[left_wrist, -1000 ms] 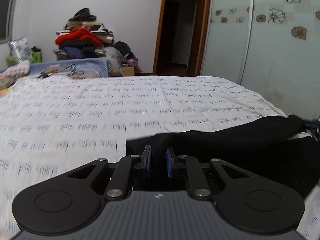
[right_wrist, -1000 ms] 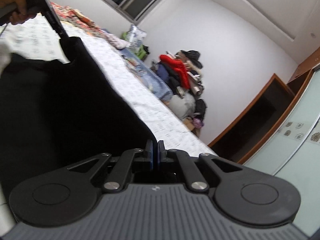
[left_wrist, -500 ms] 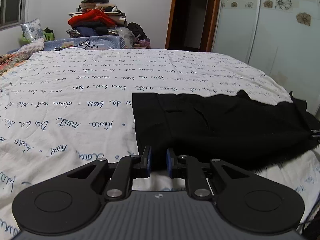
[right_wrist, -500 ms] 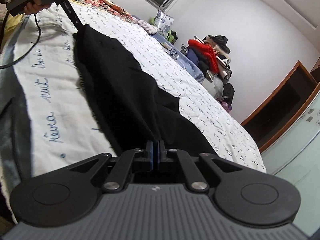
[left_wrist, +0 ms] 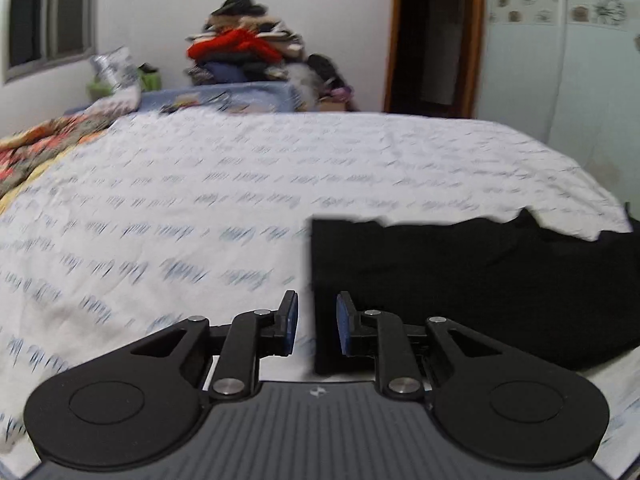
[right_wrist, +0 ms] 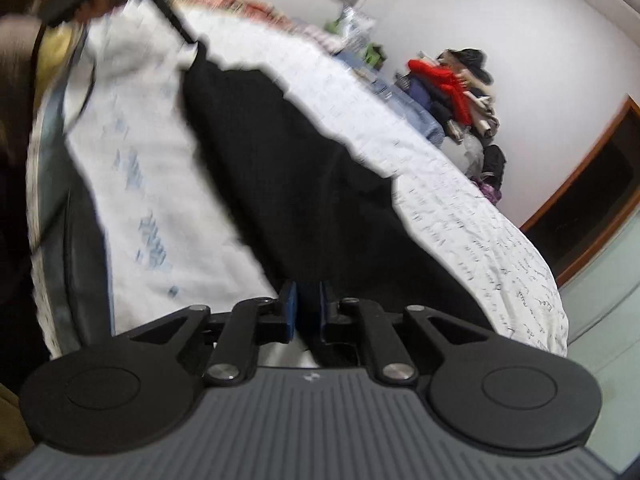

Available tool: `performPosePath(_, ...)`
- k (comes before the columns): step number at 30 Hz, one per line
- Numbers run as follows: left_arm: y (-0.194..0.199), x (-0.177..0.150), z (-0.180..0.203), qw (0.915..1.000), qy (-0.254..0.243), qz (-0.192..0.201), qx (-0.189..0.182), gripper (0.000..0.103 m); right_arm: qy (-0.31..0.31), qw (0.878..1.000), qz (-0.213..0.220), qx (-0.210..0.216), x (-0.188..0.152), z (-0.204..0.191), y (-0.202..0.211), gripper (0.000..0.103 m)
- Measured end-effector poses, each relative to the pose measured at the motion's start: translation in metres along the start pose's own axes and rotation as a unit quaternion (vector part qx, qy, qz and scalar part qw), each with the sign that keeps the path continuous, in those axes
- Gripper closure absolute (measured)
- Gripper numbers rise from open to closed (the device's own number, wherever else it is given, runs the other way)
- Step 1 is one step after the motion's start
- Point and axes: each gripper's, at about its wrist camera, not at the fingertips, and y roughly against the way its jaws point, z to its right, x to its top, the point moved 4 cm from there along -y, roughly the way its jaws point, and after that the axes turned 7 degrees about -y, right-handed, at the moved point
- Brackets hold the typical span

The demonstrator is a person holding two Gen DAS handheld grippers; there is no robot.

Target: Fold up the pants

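Black pants [left_wrist: 472,284] lie flat near the front edge of the bed [left_wrist: 280,184]. Left gripper [left_wrist: 317,324] jaws apart, empty, at the pants' left edge. Right gripper [right_wrist: 308,310] jaws slightly apart, cloth between them, not clamped.

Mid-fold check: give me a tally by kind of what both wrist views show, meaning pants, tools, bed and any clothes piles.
Black pants: 1
Tools: 2 (left tool, right tool)
Bed: 1
Clothes pile beyond the bed: 1
Total: 5
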Motion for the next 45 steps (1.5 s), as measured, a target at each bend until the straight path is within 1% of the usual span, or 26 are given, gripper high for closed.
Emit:
performPosePath(1,-0.001,0.008,0.014,0.9998,-0.012,0.008,-0.015,0.082,-0.026,1.0,0.012,-0.005,0.003,0.01,0.006,0.095)
performPosePath(2,-0.003,0.016,0.03,0.9991,-0.025,0.013,-0.033,0.077,-0.052,0.998,0.021,-0.006,0.005,0.019,0.008,0.095)
performPosePath(4,-0.011,0.029,0.069,0.9962,-0.05,0.016,-0.069,0.057,-0.08,0.996,0.029,-0.019,0.006,0.031,0.005,0.095)
performPosePath(5,-0.016,0.034,0.09,0.994,-0.066,0.018,-0.085,0.038,-0.085,0.996,0.023,-0.03,0.005,0.034,-0.001,0.095)
performPosePath(6,-0.02,0.038,0.114,0.9911,-0.085,0.026,-0.099,0.031,-0.09,0.995,0.013,-0.031,0.002,0.036,-0.01,0.095)
performPosePath(8,-0.024,0.042,0.161,0.9817,-0.129,0.046,-0.132,0.031,-0.105,0.994,-0.021,-0.028,-0.007,0.037,-0.025,0.095)
performPosePath(11,-0.026,0.042,0.222,0.9626,-0.183,0.061,-0.19,0.031,-0.083,0.994,-0.069,-0.01,-0.02,0.027,-0.03,0.095)
performPosePath(13,-0.031,0.038,0.251,0.953,-0.211,0.062,-0.208,0.028,-0.083,0.995,-0.059,-0.009,-0.022,0.027,-0.018,0.095)
performPosePath(15,-0.04,0.026,0.271,0.948,-0.227,0.03,-0.221,0.028,-0.135,0.99,-0.044,-0.009,-0.025,0.04,-0.003,0.09)
performPosePath(17,-0.045,0.011,0.283,0.9361,-0.236,-0.01,-0.26,0.028,-0.183,0.982,-0.029,-0.033,-0.031,0.059,0.011,0.088)
performPosePath(18,-0.044,0.006,0.287,0.9308,-0.24,-0.018,-0.275,0.028,-0.201,0.978,-0.025,-0.046,-0.035,0.067,0.017,0.085)
performPosePath(19,-0.042,0.003,0.29,0.9277,-0.244,-0.016,-0.282,0.028,-0.219,0.974,-0.02,-0.058,-0.039,0.076,0.022,0.084)
performPosePath(20,-0.038,0.002,0.291,0.9255,-0.249,-0.012,-0.285,0.028,-0.239,0.968,-0.017,-0.075,-0.044,0.088,0.026,0.078)
performPosePath(21,-0.036,0.004,0.292,0.9249,-0.249,-0.007,-0.287,0.028,-0.259,0.961,-0.017,-0.092,-0.05,0.1,0.027,0.073)
performPosePath(23,-0.035,0.016,0.298,0.9272,-0.228,0.003,-0.297,0.027,-0.294,0.947,-0.015,-0.129,-0.064,0.128,0.03,0.072)
performPosePath(25,-0.037,0.03,0.304,0.9257,-0.194,-0.001,-0.325,0.027,-0.319,0.933,-0.009,-0.168,-0.073,0.155,0.03,0.072)
performPosePath(27,-0.044,0.037,0.317,0.9166,-0.171,-0.013,-0.361,0.027,-0.34,0.921,-0.003,-0.192,-0.082,0.185,0.025,0.071)
performPosePath(29,-0.052,0.037,0.335,0.908,-0.171,-0.023,-0.382,0.027,-0.36,0.909,0.004,-0.208,-0.089,0.214,0.019,0.066)
performPosePath(30,-0.056,0.036,0.343,0.9068,-0.174,-0.028,-0.383,0.027,-0.371,0.904,0.004,-0.214,-0.092,0.228,0.014,0.062)
performPosePath(33,-0.065,0.029,0.363,0.9047,-0.166,-0.04,-0.39,0.027,-0.403,0.888,0.002,-0.224,-0.103,0.271,-0.005,0.062)
performPosePath(34,-0.068,0.026,0.368,0.9055,-0.163,-0.045,-0.389,0.027,-0.413,0.883,0.001,-0.224,-0.106,0.284,-0.012,0.062)
performPosePath(36,-0.071,0.021,0.377,0.9112,-0.168,-0.044,-0.374,0.027,-0.421,0.877,-0.008,-0.231,-0.11,0.306,-0.028,0.062)
performPosePath(38,-0.067,0.02,0.382,0.9129,-0.181,-0.031,-0.365,0.027,-0.421,0.874,-0.018,-0.243,-0.11,0.316,-0.039,0.062)
performPosePath(40,-0.07,0.02,0.391,0.9118,-0.188,-0.025,-0.364,0.027,-0.42,0.877,-0.008,-0.233,-0.108,0.313,-0.04,0.059)
performPosePath(42,-0.071,0.021,0.394,0.9115,-0.185,-0.025,-0.367,0.027,-0.41,0.882,-0.002,-0.231,-0.106,0.3,-0.038,0.039)
performPosePath(45,-0.072,0.025,0.398,0.9081,-0.177,-0.022,-0.379,0.027,-0.391,0.891,-0.007,-0.229,-0.107,0.274,-0.031,0.036)
